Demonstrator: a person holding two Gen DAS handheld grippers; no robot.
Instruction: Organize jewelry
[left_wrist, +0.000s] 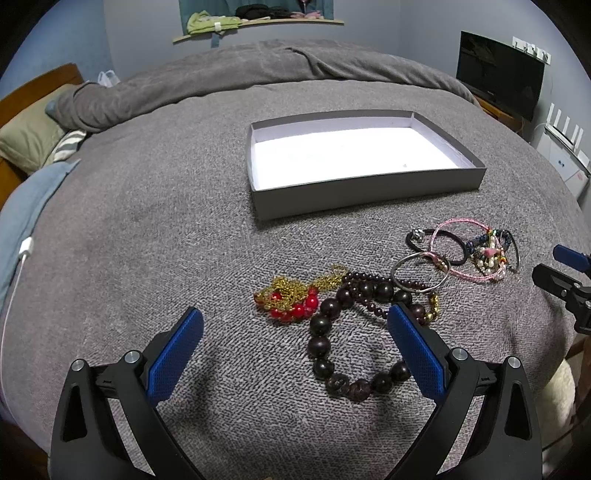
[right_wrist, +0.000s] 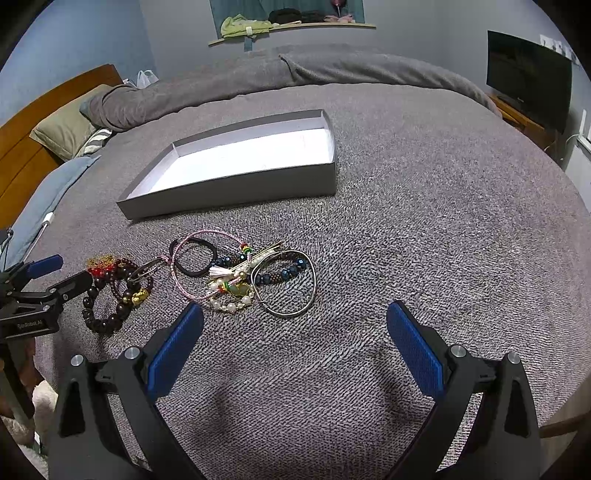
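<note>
A shallow grey box (left_wrist: 369, 194) (right_wrist: 236, 192) with a white inside lies empty on the grey bed cover. Nearer lie a dark wooden bead bracelet (left_wrist: 325, 325) (right_wrist: 105, 314), a gold chain with red beads (left_wrist: 295, 295) (right_wrist: 101, 264), a silver bangle (left_wrist: 421, 273) (right_wrist: 288, 284), a black hair tie (left_wrist: 439, 247) (right_wrist: 194, 256), a pink cord bracelet (left_wrist: 461, 236) (right_wrist: 207, 266) and a pearl and blue bead tangle (left_wrist: 487, 254) (right_wrist: 236, 288). My left gripper (left_wrist: 295, 321) is open, low over the wooden bracelet. My right gripper (right_wrist: 295, 317) is open just short of the silver bangle.
The grey bed cover (left_wrist: 166, 221) (right_wrist: 443, 240) spreads wide around the pile. A rolled duvet (left_wrist: 221, 70) lies behind the box. Pillows (left_wrist: 26, 140) and a wooden headboard (right_wrist: 33, 122) sit far left, a white cable (left_wrist: 22, 254) at the left edge, a dark screen (left_wrist: 498, 77) far right.
</note>
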